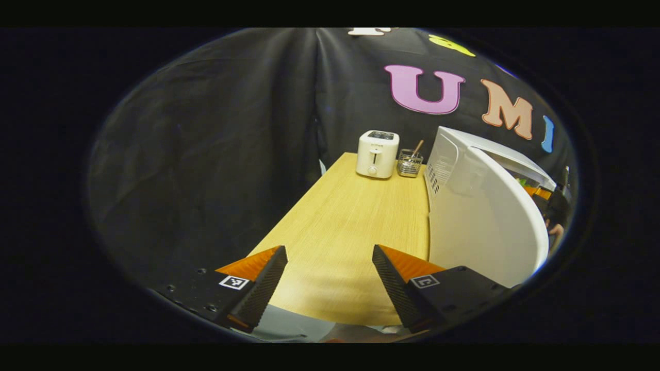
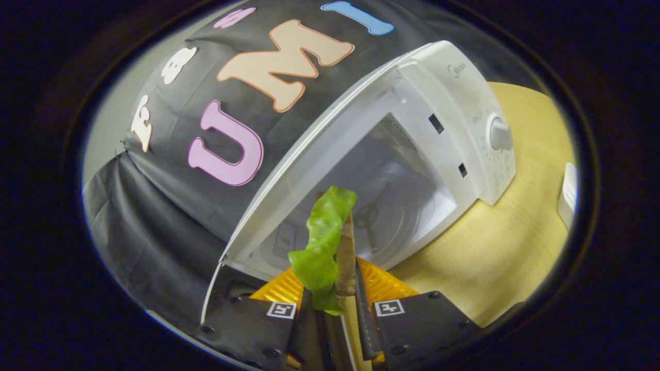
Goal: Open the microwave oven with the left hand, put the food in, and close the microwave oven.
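Wooden table [image 2: 495, 247] under open microwave [image 2: 412, 154]; right gripper [image 2: 335, 301] clamps food [image 2: 325, 242] before cavity; left gripper [image 1: 330, 278] spread.

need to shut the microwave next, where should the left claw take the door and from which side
Judging from the pose, take the door at its free edge nearest the open left claw, coming from the outer face. It stands swung wide, hinge at the far end, so the free edge should swing easiest.

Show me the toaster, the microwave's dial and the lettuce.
toaster [image 1: 377, 154], left gripper view, front face.
microwave's dial [image 2: 500, 134], right gripper view, knob's side.
lettuce [image 2: 324, 237], right gripper view, middle of the leaf.
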The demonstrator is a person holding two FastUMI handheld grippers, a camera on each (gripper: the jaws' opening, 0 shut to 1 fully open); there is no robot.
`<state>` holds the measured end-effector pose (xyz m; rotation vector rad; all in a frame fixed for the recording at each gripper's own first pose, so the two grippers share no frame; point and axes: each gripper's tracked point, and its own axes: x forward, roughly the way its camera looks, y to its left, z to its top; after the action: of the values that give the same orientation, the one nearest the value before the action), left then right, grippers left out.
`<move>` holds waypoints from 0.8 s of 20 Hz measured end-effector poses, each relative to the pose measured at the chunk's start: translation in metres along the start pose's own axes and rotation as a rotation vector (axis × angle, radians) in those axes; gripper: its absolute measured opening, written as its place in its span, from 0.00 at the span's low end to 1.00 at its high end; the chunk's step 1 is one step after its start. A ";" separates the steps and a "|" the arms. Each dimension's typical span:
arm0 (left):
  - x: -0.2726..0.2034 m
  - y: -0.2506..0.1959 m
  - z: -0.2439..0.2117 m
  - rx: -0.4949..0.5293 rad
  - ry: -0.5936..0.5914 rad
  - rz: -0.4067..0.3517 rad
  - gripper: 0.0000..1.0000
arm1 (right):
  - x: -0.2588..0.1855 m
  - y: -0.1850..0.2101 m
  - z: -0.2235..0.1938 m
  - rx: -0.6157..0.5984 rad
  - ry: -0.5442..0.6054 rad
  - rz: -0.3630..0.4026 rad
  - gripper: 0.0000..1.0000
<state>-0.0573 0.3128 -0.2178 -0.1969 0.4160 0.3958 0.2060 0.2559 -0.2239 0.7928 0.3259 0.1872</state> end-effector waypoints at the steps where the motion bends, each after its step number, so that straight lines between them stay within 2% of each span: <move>1: 0.001 -0.001 0.000 0.000 0.002 0.002 0.98 | 0.008 -0.002 0.002 -0.004 -0.014 -0.009 0.33; 7: 0.004 -0.008 0.006 0.029 0.008 -0.013 0.98 | 0.044 -0.016 0.010 -0.043 -0.100 -0.061 0.33; 8: 0.004 -0.011 0.008 0.031 0.005 -0.019 0.98 | 0.047 -0.016 0.014 -0.044 -0.114 -0.065 0.40; 9: 0.005 -0.014 0.008 0.033 0.004 -0.024 0.98 | 0.051 -0.018 0.019 -0.049 -0.135 -0.076 0.33; 14: 0.005 -0.025 0.004 0.027 0.031 -0.058 0.97 | 0.065 -0.034 0.036 -0.173 -0.211 -0.159 0.33; 15: 0.005 -0.023 0.003 0.025 0.032 -0.058 0.98 | 0.066 -0.035 0.037 -0.212 -0.219 -0.168 0.43; 16: 0.005 -0.022 0.003 0.024 0.031 -0.057 0.98 | 0.067 -0.035 0.039 -0.230 -0.222 -0.175 0.44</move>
<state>-0.0427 0.2953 -0.2147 -0.1918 0.4447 0.3321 0.2842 0.2253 -0.2385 0.5473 0.1584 -0.0289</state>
